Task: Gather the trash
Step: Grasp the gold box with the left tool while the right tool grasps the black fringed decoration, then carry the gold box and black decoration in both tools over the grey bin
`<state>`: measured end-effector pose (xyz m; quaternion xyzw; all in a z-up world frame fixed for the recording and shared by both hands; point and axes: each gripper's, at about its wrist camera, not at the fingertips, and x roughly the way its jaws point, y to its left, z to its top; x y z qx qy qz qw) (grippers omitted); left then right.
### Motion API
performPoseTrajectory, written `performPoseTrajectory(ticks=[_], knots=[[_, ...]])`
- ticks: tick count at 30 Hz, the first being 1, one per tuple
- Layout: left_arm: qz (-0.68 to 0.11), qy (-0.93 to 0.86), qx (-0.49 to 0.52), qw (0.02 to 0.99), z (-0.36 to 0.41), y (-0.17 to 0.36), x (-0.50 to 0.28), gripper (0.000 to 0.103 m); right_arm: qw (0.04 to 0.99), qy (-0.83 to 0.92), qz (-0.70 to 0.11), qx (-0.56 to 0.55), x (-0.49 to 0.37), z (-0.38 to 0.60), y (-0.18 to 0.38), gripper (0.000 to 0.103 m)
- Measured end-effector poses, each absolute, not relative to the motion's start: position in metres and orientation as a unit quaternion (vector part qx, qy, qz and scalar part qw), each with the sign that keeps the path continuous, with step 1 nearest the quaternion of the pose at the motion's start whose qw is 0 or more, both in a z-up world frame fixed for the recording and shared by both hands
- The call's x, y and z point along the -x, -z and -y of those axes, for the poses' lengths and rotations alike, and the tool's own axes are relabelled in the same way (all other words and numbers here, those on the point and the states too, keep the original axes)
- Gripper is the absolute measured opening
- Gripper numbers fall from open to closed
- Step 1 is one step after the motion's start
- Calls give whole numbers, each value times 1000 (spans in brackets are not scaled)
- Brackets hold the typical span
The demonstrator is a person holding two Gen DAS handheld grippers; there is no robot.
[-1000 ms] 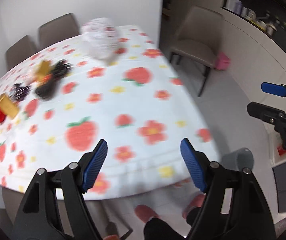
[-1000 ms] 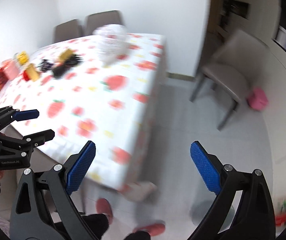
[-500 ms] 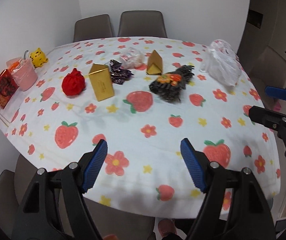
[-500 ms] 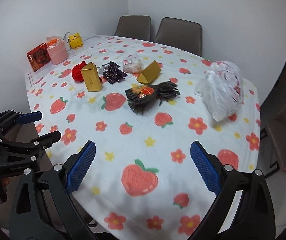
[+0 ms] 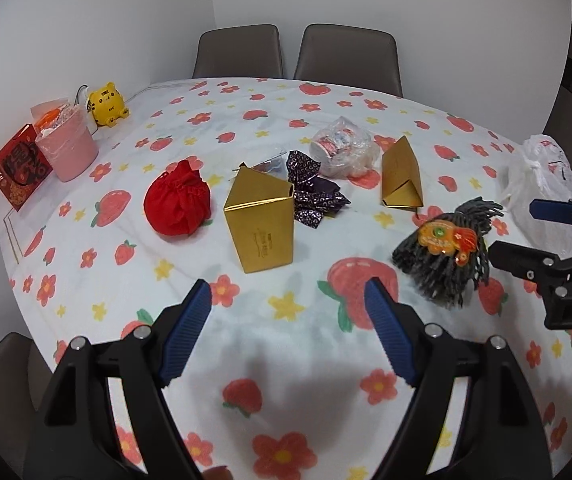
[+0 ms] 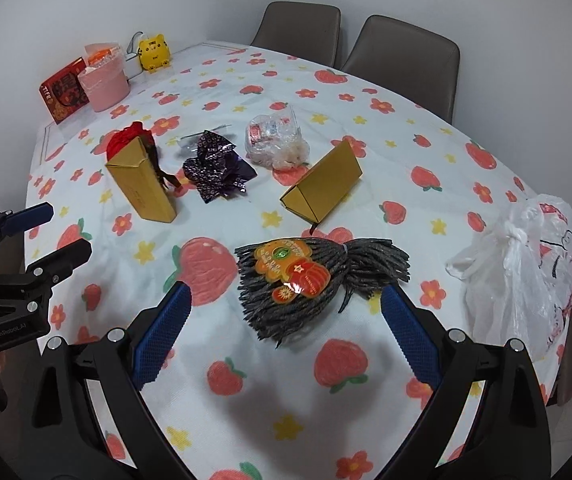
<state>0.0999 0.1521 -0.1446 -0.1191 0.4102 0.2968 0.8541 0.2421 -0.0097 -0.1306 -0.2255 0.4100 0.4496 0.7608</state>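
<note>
We are seeing a table under a white tablecloth [image 5: 222, 152] printed with strawberries and flowers. Two grey-brown chairs are standing at its far edge, the left chair [image 5: 238, 52] just beside the right chair [image 5: 350, 56], both against a white wall [image 5: 406, 0]. At the far left corner a yellow tiger figure [image 5: 107, 104] is sitting upright, near a pink tub [image 5: 71, 152] (something orange and crinkly inside, can't tell what). A red printed box [image 5: 18, 168] is leaning just beside the tub. Another chair [image 5: 2, 356] is showing low left.
</note>
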Motion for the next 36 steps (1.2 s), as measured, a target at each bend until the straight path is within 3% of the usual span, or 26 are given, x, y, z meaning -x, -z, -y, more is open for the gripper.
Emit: performPoseTrajectory(ticks=[13, 15, 17, 19, 21, 26, 30, 36], knots=[[-428, -277, 117, 852, -210, 196, -154, 79, 743, -408, -475, 237, -264, -28, 192, 91], [-429, -273, 118, 853, -214, 202, -156, 79, 738, -408, -480, 243, -263, -31, 196, 74], [-430, -266, 125, 854, -218, 209, -158, 72, 731, -408, -486, 252, -262, -36, 201, 63], [-434, -262, 131, 852, -221, 214, -158, 50, 731, -408, -482, 259, -261, -38, 201, 54], [-430, -259, 132, 855, -223, 215, -156, 49, 729, -412, -479, 263, -259, -41, 200, 41], [-429, -245, 136, 859, -218, 211, -151, 48, 727, -423, -472, 263, -254, -45, 197, 22], [-424, -234, 133, 865, -208, 203, -144, 48, 729, -431, -465, 258, -250, -45, 190, 16], [-418, -215, 116, 875, -183, 183, -128, 48, 733, -440, -455, 250, -241, -37, 173, 14]])
